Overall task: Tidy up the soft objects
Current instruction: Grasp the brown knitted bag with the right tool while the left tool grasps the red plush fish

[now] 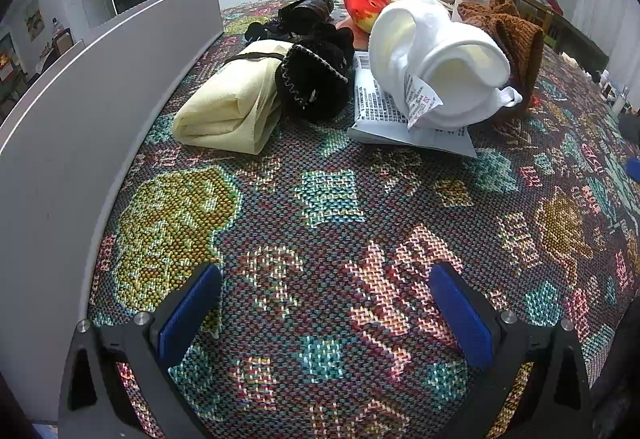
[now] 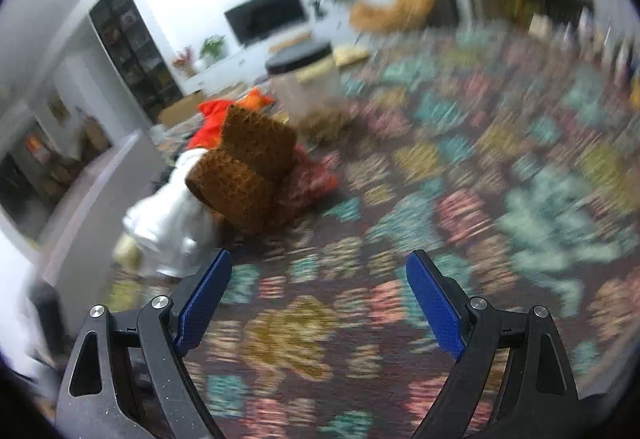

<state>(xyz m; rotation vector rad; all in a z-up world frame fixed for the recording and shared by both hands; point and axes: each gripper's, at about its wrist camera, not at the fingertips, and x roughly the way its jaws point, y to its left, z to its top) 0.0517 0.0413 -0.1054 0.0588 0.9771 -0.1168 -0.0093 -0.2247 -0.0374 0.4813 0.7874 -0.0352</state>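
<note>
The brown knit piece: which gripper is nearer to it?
Right, probably. The brown knit piece lies just ahead-left of the open right gripper; from the left gripper it sits far back-right.

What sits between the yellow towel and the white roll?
In the left wrist view, a black knit item lies between the yellow towel and the white roll, touching the towel.

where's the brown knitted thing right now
In the left wrist view the brown knitted piece sits at the upper right of the patterned cloth, right behind the rolled white towel.
</note>
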